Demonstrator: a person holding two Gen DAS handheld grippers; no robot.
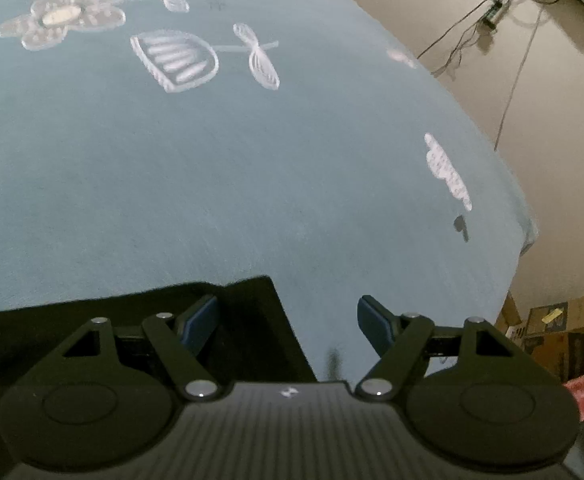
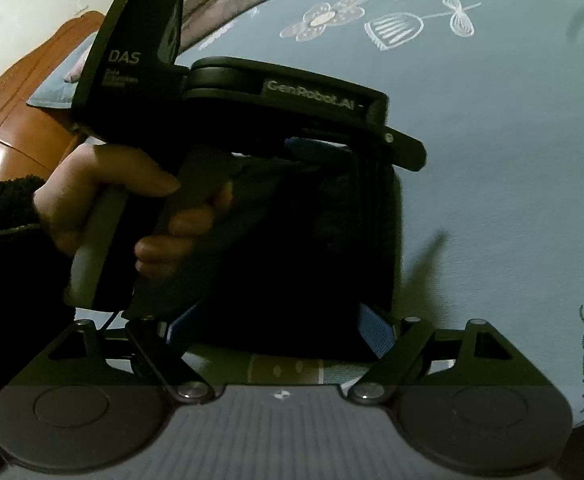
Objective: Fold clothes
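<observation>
Your left gripper, lettered "DAS" and "GenRobot.AI", and your right gripper both stand released, gripping nothing. The folded black garment lies flat on the blue bedspread, printed "WERS", partly between each gripper's fingers.

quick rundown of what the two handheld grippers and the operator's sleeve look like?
Both grippers are matte black with scissor-style linkage arms, silver pivot screws, round side discs and a ribbed top plate. Left gripper and right gripper carry blue finger pads. Seen side-on from the right wrist view, the left unit has a pistol-style handle and white "DAS" and "GenRobot.AI" lettering. The hand emerges from a dark fleecy sleeve.
</observation>
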